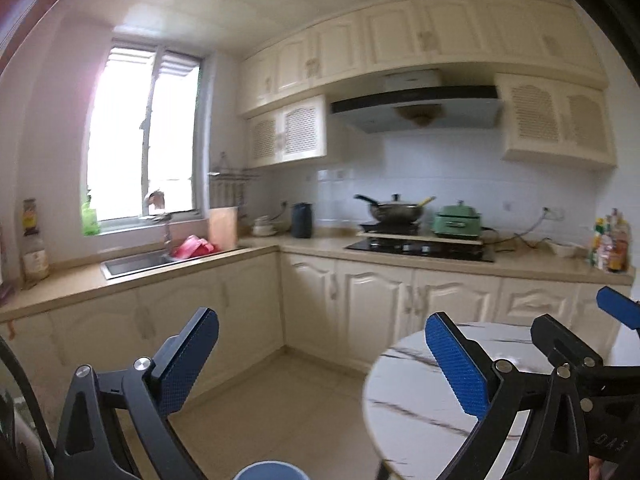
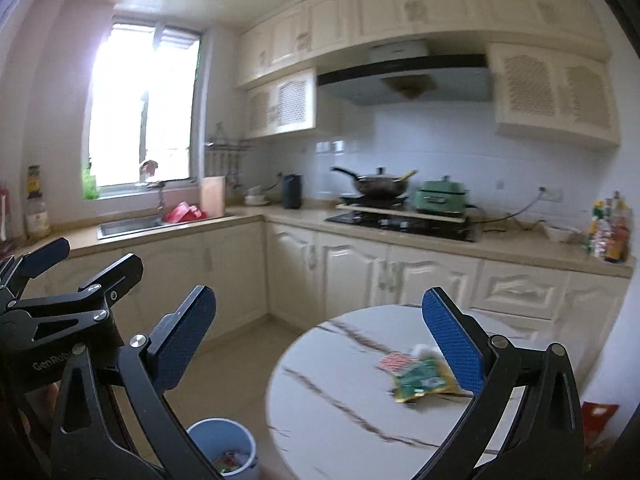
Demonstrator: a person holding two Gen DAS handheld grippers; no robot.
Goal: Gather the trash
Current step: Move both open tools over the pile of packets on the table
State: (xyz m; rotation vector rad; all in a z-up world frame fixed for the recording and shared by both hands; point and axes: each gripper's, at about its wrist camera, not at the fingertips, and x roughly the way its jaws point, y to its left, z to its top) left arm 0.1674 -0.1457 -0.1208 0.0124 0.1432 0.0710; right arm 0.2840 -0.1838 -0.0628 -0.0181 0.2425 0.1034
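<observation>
Left wrist view: the left gripper (image 1: pixel 320 364) has its jaws spread wide with nothing between them. A round marble-patterned table (image 1: pixel 404 400) sits at lower right, its visible part bare. The rim of a blue bin (image 1: pixel 269 469) shows at the bottom edge. The right gripper (image 1: pixel 592 344) enters at far right.

Right wrist view: the right gripper (image 2: pixel 320 344) also stands wide apart — empty. Wrappers (image 2: pixel 420 376) — green, yellow and red — lie on the table (image 2: pixel 340 380) at lower right, just beside the right finger. The bin (image 2: pixel 224 450) stands on the floor at lower centre, left of the table, with scraps inside. The left gripper (image 2: pixel 60 272) shows at left.
</observation>
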